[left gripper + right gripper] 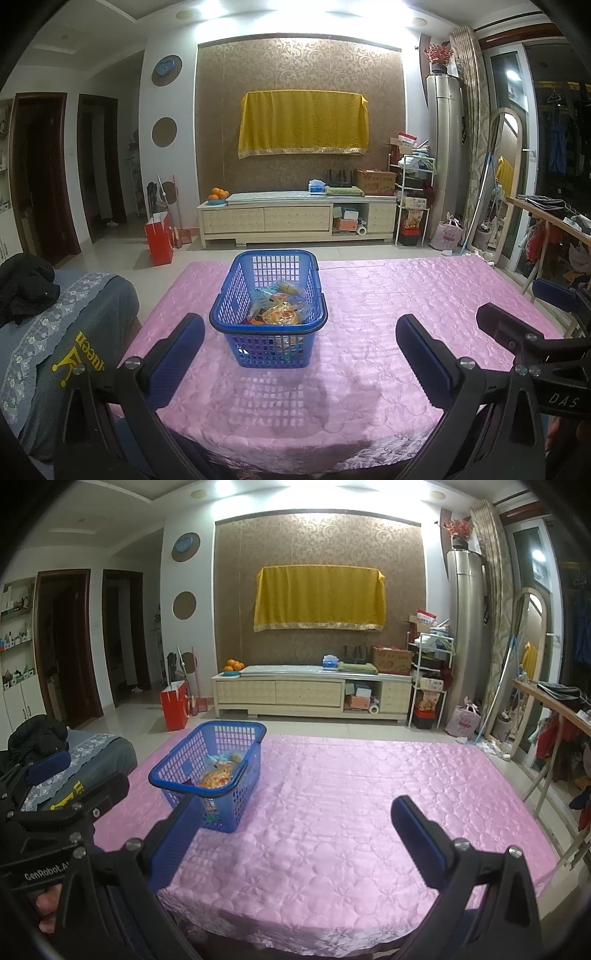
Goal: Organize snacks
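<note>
On the pink-clothed counter point(388, 295) stands a blue basket point(268, 354) with the snacks point(280, 308) piled inside, none lying loose on the cloth. Both the left claw point(300, 341) and the right claw point(293, 821) hover spread and empty, short of it. That fits snacks already gathered, or a full basket awaiting sorting; the pictures cannot settle which.

Two low wrist views over the near table edge point(369, 424), sharing the blue basket point(268, 317), the right view rightward.
</note>
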Demonstrator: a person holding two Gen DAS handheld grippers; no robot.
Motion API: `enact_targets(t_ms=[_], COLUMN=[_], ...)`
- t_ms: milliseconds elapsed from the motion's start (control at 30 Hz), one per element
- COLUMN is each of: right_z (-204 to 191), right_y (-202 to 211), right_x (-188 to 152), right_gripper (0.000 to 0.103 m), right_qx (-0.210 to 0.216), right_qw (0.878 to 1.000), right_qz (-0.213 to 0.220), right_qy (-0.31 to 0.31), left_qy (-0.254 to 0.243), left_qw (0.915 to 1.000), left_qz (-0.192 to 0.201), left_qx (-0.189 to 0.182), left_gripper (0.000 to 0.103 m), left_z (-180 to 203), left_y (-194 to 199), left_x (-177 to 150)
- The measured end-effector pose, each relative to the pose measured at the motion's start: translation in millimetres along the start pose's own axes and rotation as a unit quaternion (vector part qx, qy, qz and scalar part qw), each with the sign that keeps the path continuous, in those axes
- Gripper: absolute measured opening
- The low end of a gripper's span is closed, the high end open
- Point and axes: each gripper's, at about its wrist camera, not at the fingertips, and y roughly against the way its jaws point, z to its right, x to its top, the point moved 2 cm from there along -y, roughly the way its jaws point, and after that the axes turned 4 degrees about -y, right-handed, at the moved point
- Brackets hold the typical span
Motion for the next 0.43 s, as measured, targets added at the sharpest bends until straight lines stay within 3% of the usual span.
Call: enact_targets(t_ms=[433], right_z=[0.5], right_y=[2.6], right_x=[-0.1], right_gripper=[0.103], right_qx=[0.002], right_qw=[1.0], right_qz=[-0.003], right_qy=[0.001], left_qy=[-0.005], left_qw=[1.0], left_qz=[0.0], left_qx=[0.0], left_gripper=[0.103], left_z=[-2.0], left_y=[-0.1], left_x=[1.2])
